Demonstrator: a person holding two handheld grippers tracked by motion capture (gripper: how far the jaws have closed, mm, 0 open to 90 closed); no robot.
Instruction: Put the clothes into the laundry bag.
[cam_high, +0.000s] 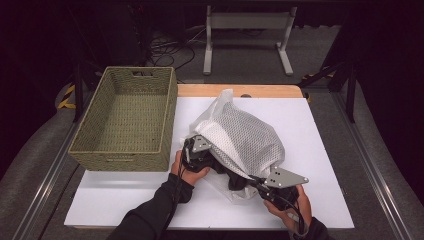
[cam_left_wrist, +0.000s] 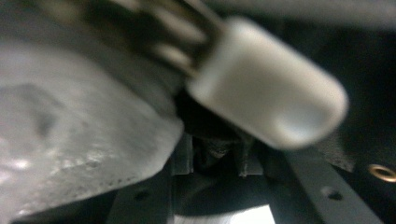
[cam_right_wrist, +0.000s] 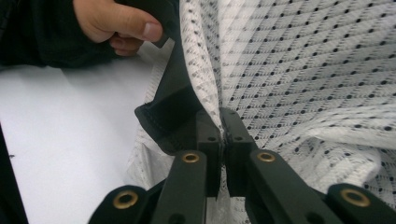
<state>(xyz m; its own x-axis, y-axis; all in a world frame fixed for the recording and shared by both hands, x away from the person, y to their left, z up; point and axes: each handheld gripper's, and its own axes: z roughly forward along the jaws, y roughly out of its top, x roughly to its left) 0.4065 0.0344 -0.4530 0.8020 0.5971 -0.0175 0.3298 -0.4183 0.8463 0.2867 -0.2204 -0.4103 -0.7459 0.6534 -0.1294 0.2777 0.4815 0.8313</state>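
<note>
- A white mesh bag with black dots lies bunched on the white surface, between the 2 hand-held grippers, with dark cloth at its near edge.
- The right hand-held gripper has its jaws pressed together, pinching a fold of the bag's mesh; black cloth hangs just beside its left jaw.
- From above, this right one sits at the bag's near right corner, under a grey plate.
- The left hand-held gripper is at the bag's left side, touching it; its own view is blurred, so I cannot tell whether its jaws grip anything.
- A woven basket stands just left of the left hand-held gripper, at the surface's left edge.
</note>
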